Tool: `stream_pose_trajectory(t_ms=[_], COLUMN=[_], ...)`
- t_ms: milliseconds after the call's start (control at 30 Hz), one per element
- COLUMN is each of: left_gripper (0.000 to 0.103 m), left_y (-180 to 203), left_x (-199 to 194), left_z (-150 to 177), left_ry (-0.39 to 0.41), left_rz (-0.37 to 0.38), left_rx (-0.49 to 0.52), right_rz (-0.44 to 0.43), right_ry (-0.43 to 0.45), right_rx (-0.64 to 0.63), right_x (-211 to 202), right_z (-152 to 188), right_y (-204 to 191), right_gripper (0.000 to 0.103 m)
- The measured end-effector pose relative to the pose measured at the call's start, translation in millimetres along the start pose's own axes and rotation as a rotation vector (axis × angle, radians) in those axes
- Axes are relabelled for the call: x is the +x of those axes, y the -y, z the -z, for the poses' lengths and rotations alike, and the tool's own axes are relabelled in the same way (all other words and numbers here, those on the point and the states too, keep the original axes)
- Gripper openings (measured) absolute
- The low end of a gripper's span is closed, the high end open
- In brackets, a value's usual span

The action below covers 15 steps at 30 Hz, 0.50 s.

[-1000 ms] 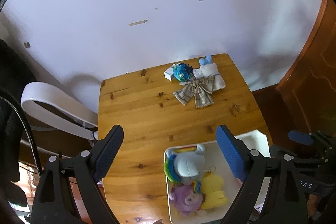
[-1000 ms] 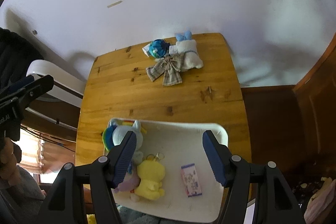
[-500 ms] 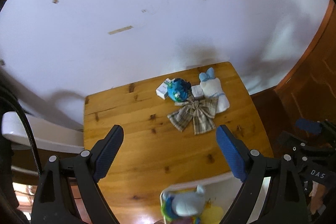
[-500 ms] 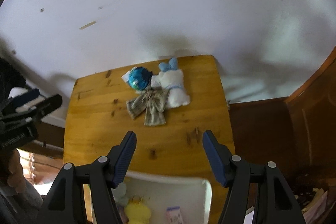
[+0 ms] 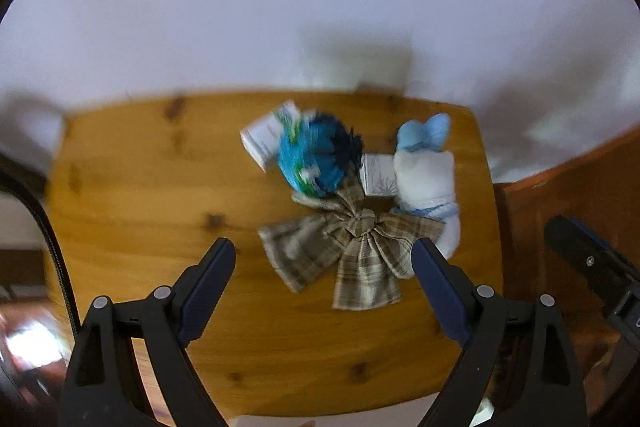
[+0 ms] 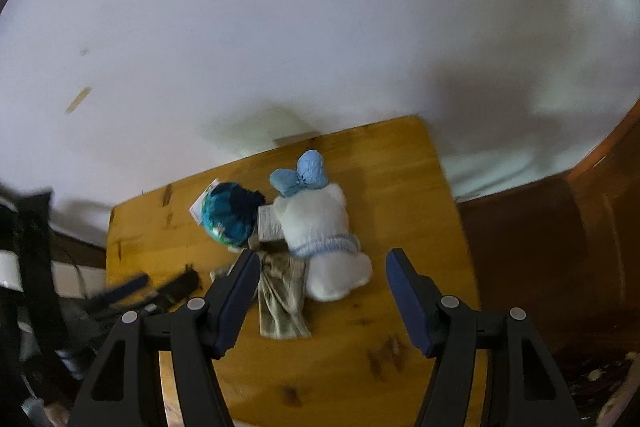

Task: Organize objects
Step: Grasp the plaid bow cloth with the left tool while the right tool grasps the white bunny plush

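Note:
A small pile lies at the far end of the wooden table [image 5: 152, 227]: a plaid fabric bow [image 5: 352, 251], a blue fuzzy ball [image 5: 316, 159], a white plush with a light blue bow [image 5: 428, 175], and two small white boxes [image 5: 264, 139]. My left gripper [image 5: 324, 263] hangs open just above the plaid bow, nothing between its fingers. In the right wrist view the white plush [image 6: 324, 227] sits ahead of my right gripper [image 6: 320, 275], which is open and empty. The plaid bow [image 6: 280, 299] lies beside its left finger.
A white wall [image 5: 320, 7] rises right behind the table's far edge. Dark wooden furniture [image 6: 540, 247] stands close on the right. The left gripper's dark frame [image 6: 140, 291] shows at the left of the right wrist view.
Both grippers moved forward and down from over the white tray to the pile at the table's far end. The tray and its toys have dropped out of view. Jaw openings look unchanged.

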<state>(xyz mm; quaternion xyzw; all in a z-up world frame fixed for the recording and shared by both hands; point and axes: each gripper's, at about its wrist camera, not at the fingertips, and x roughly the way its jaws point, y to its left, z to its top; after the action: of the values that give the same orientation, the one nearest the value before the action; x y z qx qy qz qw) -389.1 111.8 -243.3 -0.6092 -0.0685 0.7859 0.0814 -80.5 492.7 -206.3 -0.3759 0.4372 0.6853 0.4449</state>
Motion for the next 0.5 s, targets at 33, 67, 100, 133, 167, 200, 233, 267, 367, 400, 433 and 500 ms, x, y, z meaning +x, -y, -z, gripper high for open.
stream_pose_trajectory(t_ms=[33, 67, 100, 133, 167, 200, 233, 267, 367, 400, 433, 500], left_gripper=[0.091, 0.091, 0.091, 0.091, 0.091, 0.091, 0.091, 0.091, 0.091, 0.091, 0.091, 0.091], left_y=[-5, -7, -10, -13, -15, -17, -18, -19, -20, -19, -19, -20], left_x=[14, 24, 35, 45, 52, 60, 66, 72, 85, 88, 90, 92], left_z=[0, -1, 0, 1, 2, 3, 5, 6, 10, 11, 12, 13], left_ry=[-0.025, -0.04, -0.056, -0.072, -0.085, -0.102, -0.114, -0.124, -0.144, -0.148, -0.147, -0.139], left_rz=[0.026, 0.044, 0.066, 0.084, 0.095, 0.11, 0.12, 0.129, 0.148, 0.158, 0.169, 0.196], left_rx=[-0.049, -0.079, -0.114, -0.145, -0.165, -0.189, -0.207, -0.223, -0.258, -0.269, -0.281, -0.313], right_rz=[-0.01, -0.019, -0.028, -0.04, -0.049, -0.059, -0.07, -0.073, -0.081, -0.085, -0.09, -0.095], right_ry=[-0.008, -0.017, -0.024, -0.031, -0.036, -0.042, -0.046, -0.049, -0.067, -0.073, -0.078, -0.089], right_rx=[0.015, 0.029, 0.037, 0.046, 0.055, 0.063, 0.069, 0.076, 0.096, 0.097, 0.095, 0.09], right_x=[11, 22, 29, 35, 42, 49, 55, 59, 74, 78, 81, 86], right_z=[-3, -5, -7, -8, -9, -10, -12, -12, -16, -16, -15, -15], right_y=[4, 7, 9, 11, 13, 14, 15, 16, 19, 18, 17, 15], right_gripper=[0.066, 0.066, 0.066, 0.066, 0.066, 0.066, 0.066, 0.066, 0.066, 0.066, 0.066, 0.066])
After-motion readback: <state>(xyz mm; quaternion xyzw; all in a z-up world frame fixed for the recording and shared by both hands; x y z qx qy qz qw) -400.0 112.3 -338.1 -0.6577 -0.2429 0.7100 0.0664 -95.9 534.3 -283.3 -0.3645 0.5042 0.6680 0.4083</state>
